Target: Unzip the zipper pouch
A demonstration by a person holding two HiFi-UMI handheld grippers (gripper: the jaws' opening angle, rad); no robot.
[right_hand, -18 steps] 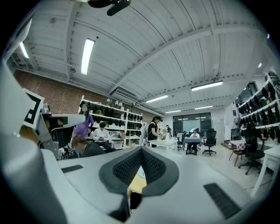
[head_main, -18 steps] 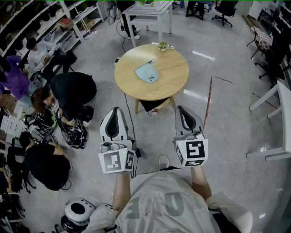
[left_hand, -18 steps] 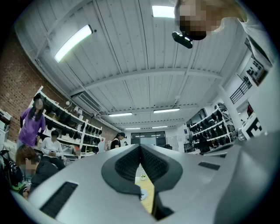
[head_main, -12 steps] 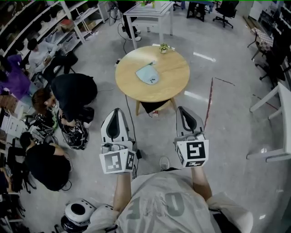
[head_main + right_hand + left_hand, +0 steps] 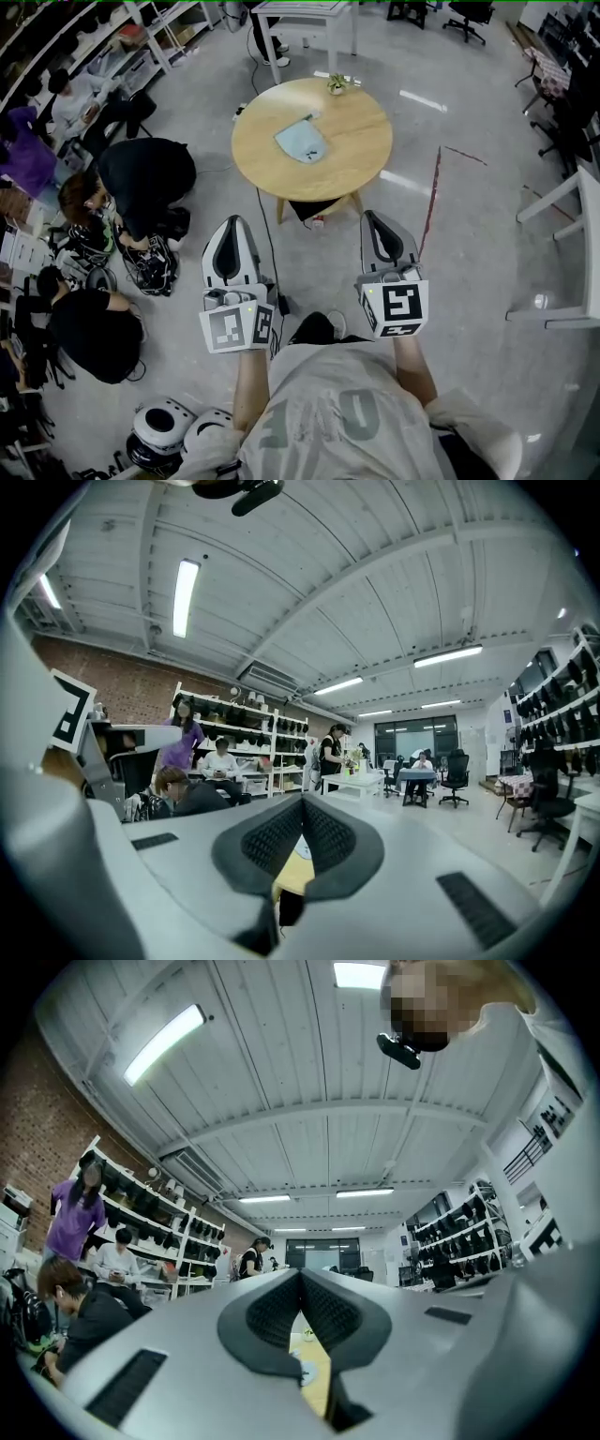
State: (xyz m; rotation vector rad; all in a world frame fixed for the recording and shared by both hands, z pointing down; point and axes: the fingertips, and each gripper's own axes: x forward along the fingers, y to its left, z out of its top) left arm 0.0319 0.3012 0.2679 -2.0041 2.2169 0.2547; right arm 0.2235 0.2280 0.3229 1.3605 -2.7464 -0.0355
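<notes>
A light blue zipper pouch [image 5: 301, 142] lies flat on the round wooden table [image 5: 352, 141], with a small potted plant [image 5: 336, 84] at the table's far edge. Both grippers are held above the floor, well short of the table. My left gripper [image 5: 232, 225] and right gripper [image 5: 374, 219] point toward it, jaws closed and holding nothing. In the left gripper view the left gripper [image 5: 300, 1275] is shut, and a sliver of the table [image 5: 319, 1387] and pouch [image 5: 306, 1371] shows below the pads. The right gripper [image 5: 301, 803] is shut too, with the table [image 5: 289, 876] below it.
Several people crouch or sit on the floor at the left [image 5: 141, 183] among bags and cables. Shelving [image 5: 141, 37] lines the left wall. A white table [image 5: 300, 14] stands beyond the round one, a white desk [image 5: 581, 234] at the right. A red line [image 5: 431, 202] marks the floor.
The head view has shifted a little: the table sits slightly higher in the frame and a shoe shows between the grippers. Both grippers keep the same shut pose.
</notes>
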